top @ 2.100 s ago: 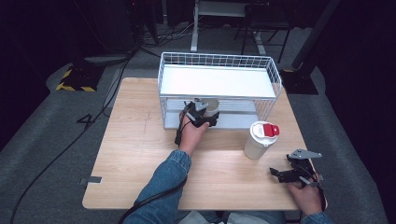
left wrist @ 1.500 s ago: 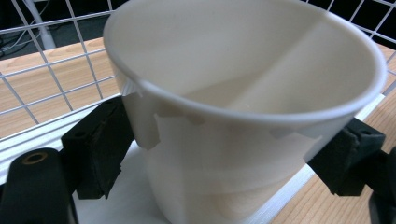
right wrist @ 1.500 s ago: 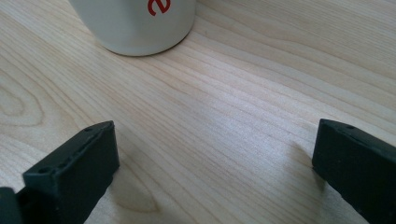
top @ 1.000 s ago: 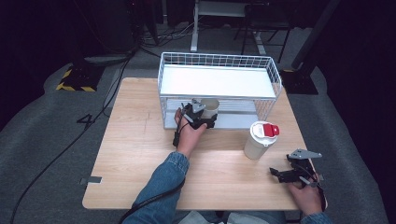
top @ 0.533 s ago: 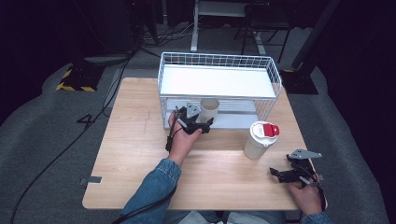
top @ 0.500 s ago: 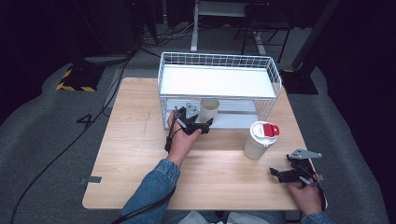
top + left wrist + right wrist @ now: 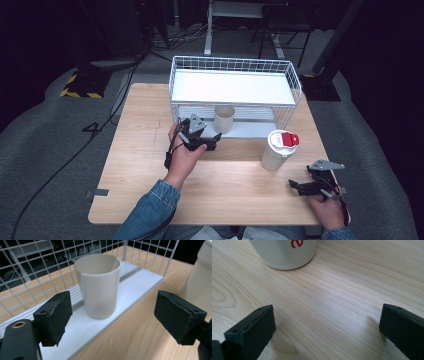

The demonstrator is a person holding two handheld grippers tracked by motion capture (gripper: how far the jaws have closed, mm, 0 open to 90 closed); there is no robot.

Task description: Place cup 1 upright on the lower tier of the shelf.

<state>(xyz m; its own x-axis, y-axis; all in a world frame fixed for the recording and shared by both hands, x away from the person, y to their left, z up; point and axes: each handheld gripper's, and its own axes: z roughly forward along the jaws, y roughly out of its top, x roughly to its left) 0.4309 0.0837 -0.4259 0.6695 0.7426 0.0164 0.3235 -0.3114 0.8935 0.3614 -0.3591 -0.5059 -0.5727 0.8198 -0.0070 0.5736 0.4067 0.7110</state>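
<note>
A plain beige cup (image 7: 224,118) stands upright on the lower white shelf (image 7: 140,287) of the wire rack (image 7: 172,85). My left gripper (image 7: 214,141) hovers over the table just in front and left of it, pointed at it. In the left gripper view the cup (image 7: 98,287) sits beyond the left gripper (image 7: 117,313), whose jaws are open and touch nothing. My right gripper (image 7: 296,186) rests near the table's front right corner. In its own view the right gripper (image 7: 327,327) is open over bare wood, facing a white container (image 7: 287,252) with red lettering.
The white container with a red lid (image 7: 279,149) stands on the table right of the cup, in front of the rack. The rack's upper shelf (image 7: 232,86) carries nothing. Cables run over the grey floor (image 7: 60,145) to the left of the table.
My left gripper has drawn back from the cup, to the left and toward the person, with its jaws off it. The cup stays on the lower shelf. The right gripper has not moved.
</note>
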